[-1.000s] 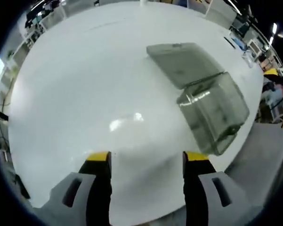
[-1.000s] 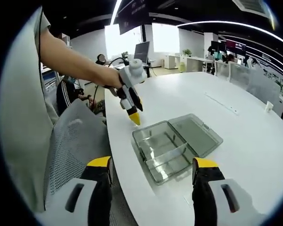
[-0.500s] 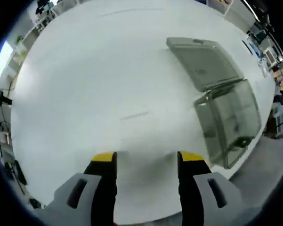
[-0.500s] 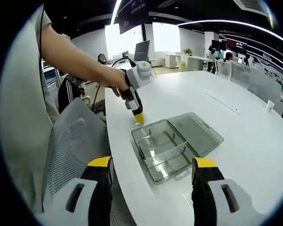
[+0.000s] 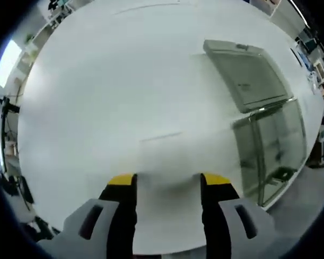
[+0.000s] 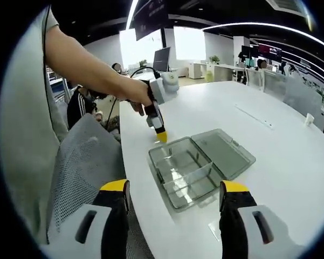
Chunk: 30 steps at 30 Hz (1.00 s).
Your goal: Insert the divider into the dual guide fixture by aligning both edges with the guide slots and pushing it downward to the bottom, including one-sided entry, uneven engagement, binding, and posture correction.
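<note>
White table (image 6: 291, 162) before you; grey mesh chair (image 6: 81, 162) at its near edge; monitor (image 6: 163, 58) on far desk.

Open-plan office: desk rows (image 6: 269, 75), monitors (image 6: 163, 58).

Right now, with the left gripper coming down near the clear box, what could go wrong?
The left gripper hovers beside the clear box's far rim; a slight drift could knock it. The box sits near the white table's edge, so a nudge might push it off. A clear, faint strip lies flat on the table ahead of the left gripper, easy to miss or fumble.
</note>
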Available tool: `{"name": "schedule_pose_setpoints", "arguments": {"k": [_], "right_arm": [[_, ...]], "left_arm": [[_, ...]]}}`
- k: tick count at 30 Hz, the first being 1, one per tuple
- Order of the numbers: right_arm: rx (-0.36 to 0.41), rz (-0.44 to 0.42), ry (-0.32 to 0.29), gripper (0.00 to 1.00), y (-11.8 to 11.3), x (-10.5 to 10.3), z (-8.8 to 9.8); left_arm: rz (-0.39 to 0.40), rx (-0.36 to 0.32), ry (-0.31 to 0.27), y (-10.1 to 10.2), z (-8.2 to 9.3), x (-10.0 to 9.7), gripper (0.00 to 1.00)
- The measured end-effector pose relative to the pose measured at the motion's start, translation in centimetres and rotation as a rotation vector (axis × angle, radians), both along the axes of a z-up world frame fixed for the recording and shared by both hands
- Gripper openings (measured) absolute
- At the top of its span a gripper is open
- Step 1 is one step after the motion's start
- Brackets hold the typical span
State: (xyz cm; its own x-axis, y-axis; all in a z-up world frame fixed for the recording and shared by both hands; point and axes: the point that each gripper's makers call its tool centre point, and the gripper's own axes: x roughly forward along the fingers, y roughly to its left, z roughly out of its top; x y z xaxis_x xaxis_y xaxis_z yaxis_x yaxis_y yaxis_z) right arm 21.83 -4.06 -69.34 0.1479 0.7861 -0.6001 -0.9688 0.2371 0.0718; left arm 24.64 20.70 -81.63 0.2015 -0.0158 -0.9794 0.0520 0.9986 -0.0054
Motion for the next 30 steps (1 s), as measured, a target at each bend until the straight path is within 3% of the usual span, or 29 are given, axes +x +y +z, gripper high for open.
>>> {"name": "schedule_pose_setpoints", "arguments": {"k": [5, 23, 30], "right_arm": [[0.003, -0.005, -0.002, 0.65, -0.06, 0.14, 0.04], [0.008, -0.011, -0.006, 0.63, -0.23, 0.00, 0.05], [0.009, -0.012, -0.009, 0.63, -0.25, -0.15, 0.22]], "left_arm": [[-0.007, 0.031, 0.018, 0.16, -0.10, -0.19, 0.43], [0.079, 0.029, 0.045, -0.10, -0.33, -0.69, 0.34], [0.055, 0.022, 0.048, -0.07, -0.33, -0.91, 0.31]]}}
